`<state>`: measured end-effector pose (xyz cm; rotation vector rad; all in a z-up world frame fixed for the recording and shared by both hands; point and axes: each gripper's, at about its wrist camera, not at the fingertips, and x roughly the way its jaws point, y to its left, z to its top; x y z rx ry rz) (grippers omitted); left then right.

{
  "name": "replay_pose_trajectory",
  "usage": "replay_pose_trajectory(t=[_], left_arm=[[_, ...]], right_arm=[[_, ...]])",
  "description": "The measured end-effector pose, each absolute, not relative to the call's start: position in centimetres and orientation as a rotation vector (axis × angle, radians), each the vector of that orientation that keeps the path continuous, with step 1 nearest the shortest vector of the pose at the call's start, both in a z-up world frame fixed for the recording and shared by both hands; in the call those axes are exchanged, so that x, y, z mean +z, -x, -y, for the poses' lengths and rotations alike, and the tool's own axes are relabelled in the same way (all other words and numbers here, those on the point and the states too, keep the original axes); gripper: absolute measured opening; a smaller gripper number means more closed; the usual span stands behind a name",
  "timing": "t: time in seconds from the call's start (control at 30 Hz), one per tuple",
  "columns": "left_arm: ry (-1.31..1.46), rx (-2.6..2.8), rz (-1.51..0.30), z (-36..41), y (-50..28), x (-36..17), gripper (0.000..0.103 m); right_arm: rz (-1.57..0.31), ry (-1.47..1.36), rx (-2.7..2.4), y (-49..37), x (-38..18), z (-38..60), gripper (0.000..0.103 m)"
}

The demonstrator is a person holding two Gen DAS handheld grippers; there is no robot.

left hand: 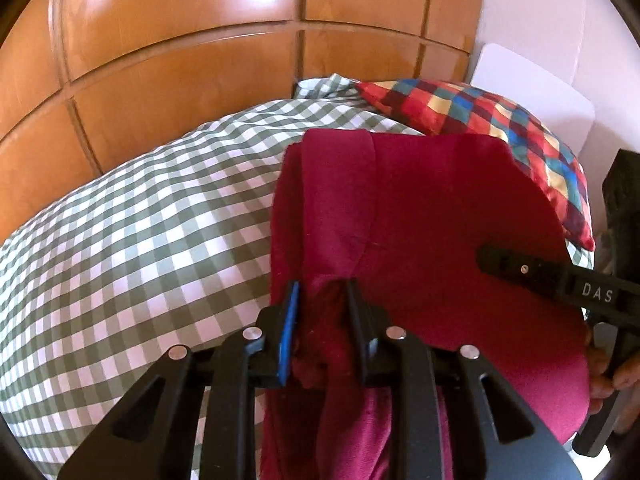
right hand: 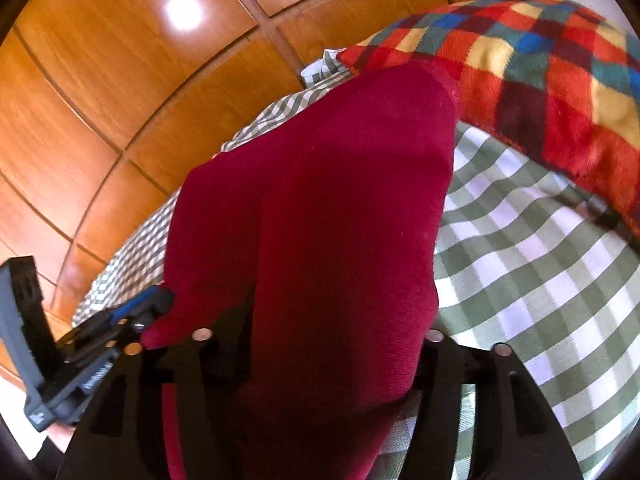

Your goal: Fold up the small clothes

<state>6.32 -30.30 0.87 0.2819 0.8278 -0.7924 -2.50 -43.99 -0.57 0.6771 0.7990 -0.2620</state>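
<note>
Your left hand-held gripper [left hand: 322, 300] pinches the crimson knit garment [left hand: 420, 216]; your right hand-held gripper [right hand: 316, 344] is draped by it, its grip unreadable.

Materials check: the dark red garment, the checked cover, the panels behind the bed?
Dark red garment: soft knit or fleece, matte, a fine fuzzy rib showing in the right wrist view. Green-and-white checked cover: woven cloth, probably cotton, flat and matte. Wooden panels: orange wood or veneer, glossy lacquer, with bright light reflections.
</note>
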Motion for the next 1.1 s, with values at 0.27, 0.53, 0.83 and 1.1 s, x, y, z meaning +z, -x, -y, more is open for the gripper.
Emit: replay_pose_trajectory(t=[0.27,0.53,0.83,1.1], left_arm=[[-0.178,-0.71,-0.776,26.8,-5.4,2.7,0.037],[-0.199,-0.709,-0.754,26.2,-3.7,2.7,0.038],[-0.212,-0.71,-0.769,26.8,-3.7,1.9,0.038],[-0.218,-0.71,-0.793,27.0,-4.9,0.7,0.048]], right_arm=[[-0.8,-0.451,-0.377,6.3,3.6,43.0,0.067],[-0.753,-0.368,-0.45,9.4,5.6,43.0,0.073],[-0.751,-0.282,-0.335,10.2,6.1,38.4,0.056],[-0.827,-0.129,-0.382,8.2,2.2,34.3,0.056]])
